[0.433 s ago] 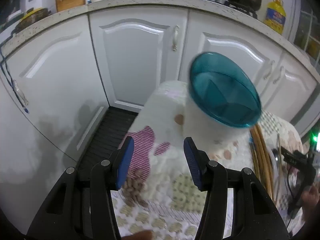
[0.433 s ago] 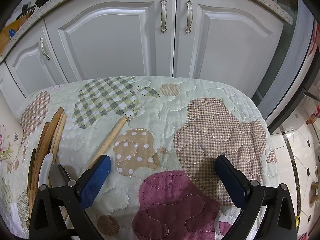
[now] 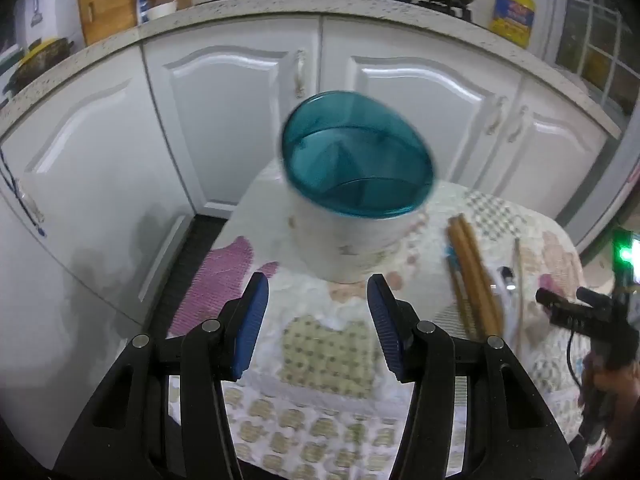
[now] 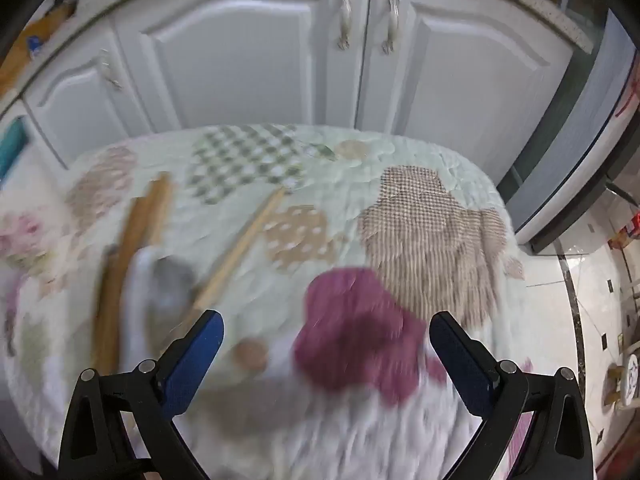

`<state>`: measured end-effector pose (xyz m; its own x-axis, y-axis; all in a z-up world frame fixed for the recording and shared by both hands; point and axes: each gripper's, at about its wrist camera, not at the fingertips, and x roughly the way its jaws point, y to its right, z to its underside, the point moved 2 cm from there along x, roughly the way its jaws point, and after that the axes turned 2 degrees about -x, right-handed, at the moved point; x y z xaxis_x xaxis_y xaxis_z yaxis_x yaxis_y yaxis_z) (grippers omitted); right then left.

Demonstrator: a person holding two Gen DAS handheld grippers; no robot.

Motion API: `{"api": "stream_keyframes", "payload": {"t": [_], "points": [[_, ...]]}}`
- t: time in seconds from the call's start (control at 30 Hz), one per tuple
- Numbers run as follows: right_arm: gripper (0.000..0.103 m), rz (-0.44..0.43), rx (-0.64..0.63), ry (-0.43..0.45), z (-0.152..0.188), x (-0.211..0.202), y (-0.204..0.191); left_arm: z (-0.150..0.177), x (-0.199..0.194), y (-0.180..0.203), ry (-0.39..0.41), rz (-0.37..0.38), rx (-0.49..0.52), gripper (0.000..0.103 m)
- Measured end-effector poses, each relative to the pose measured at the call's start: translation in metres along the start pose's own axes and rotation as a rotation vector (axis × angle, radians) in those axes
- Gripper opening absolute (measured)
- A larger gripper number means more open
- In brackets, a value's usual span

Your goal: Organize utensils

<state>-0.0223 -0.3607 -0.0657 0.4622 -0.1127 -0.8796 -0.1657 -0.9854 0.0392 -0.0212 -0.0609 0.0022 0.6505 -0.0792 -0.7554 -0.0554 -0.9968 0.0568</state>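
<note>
left gripper (image 3: 318, 320) held open before holder (image 3: 352, 232); right gripper (image 4: 326, 344) open, nothing gripped, beside chopsticks (image 4: 132, 240).

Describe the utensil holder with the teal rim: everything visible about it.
The utensil holder is a round white container, apparently plastic, with a faint floral print on its wall and a translucent teal insert forming its rim. Dividers inside the insert split it into compartments; no utensils show in it. It looks tilted toward the camera, though motion blur and fisheye make this uncertain. It stands on the quilted cloth, just beyond the open left claw, which does not touch it. Wooden chopsticks lie to its right.
</note>
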Motion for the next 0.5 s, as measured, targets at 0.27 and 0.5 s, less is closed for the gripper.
{"api": "stream_keyframes", "payload": {"t": [0.27, 0.5], "points": [[0.103, -0.088, 0.011, 0.144, 0.005, -0.098, -0.027, -0.008, -0.029, 0.041, 0.054, 0.047, 0.052, 0.051], [0.103, -0.104, 0.010, 0.277, -0.004, -0.149, -0.039, -0.010, -0.049, 0.056, 0.096, 0.078, 0.076, 0.051]]}}
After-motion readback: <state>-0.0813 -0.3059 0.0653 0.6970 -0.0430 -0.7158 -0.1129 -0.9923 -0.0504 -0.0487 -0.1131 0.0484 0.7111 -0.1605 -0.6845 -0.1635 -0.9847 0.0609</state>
